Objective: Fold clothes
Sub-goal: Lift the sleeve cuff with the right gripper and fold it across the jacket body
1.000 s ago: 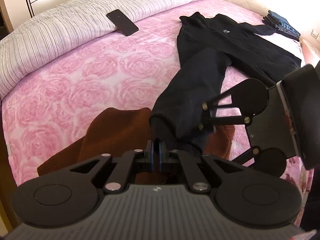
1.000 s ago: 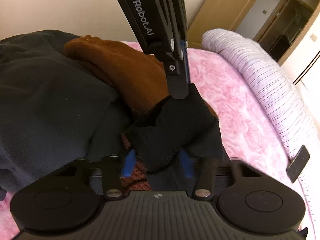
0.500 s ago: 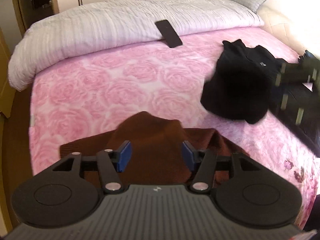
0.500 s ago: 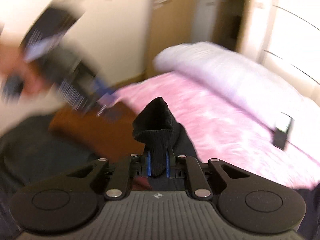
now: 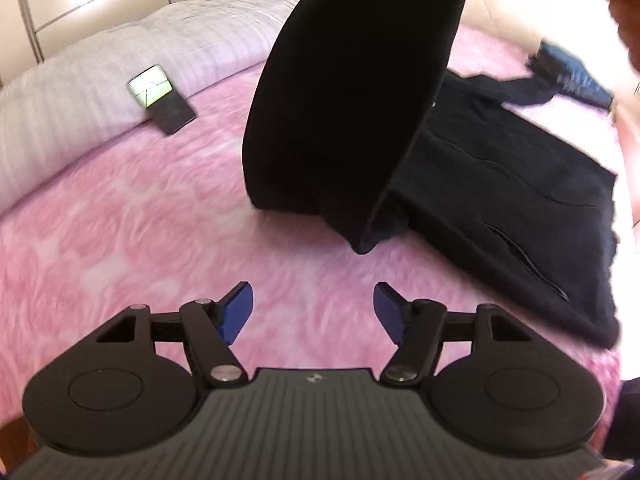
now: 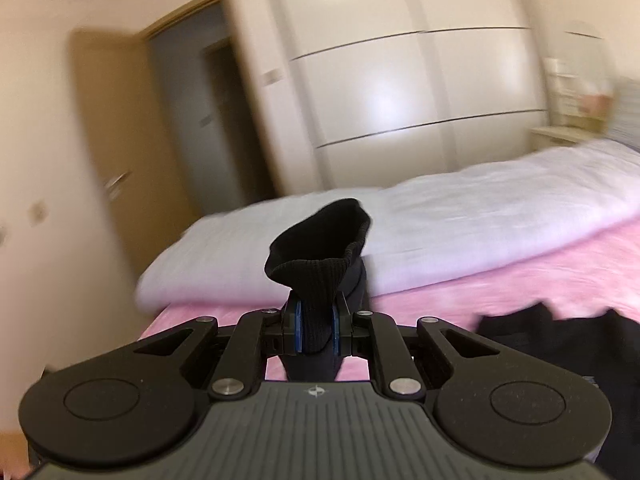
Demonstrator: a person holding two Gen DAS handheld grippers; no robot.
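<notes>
A black zip jacket (image 5: 520,200) lies spread on the pink rose bedspread (image 5: 120,240). One black sleeve (image 5: 352,88) is lifted off the bed and hangs down from the top of the left wrist view. My right gripper (image 6: 316,330) is shut on the ribbed sleeve cuff (image 6: 320,240) and holds it up in the air. My left gripper (image 5: 312,312) is open and empty, low over the bedspread in front of the hanging sleeve. Part of the jacket's body (image 6: 560,332) also shows at the lower right of the right wrist view.
A dark phone (image 5: 162,98) lies at the edge of the striped white duvet (image 5: 100,92). A folded blue garment (image 5: 572,76) sits beyond the jacket. A white wardrobe (image 6: 400,80) and a wooden door (image 6: 116,168) stand past the bed.
My left gripper let go of the sleeve, opened and moved forward past the brown garment. My right gripper closed on the cuff and raised the sleeve high over the bed.
</notes>
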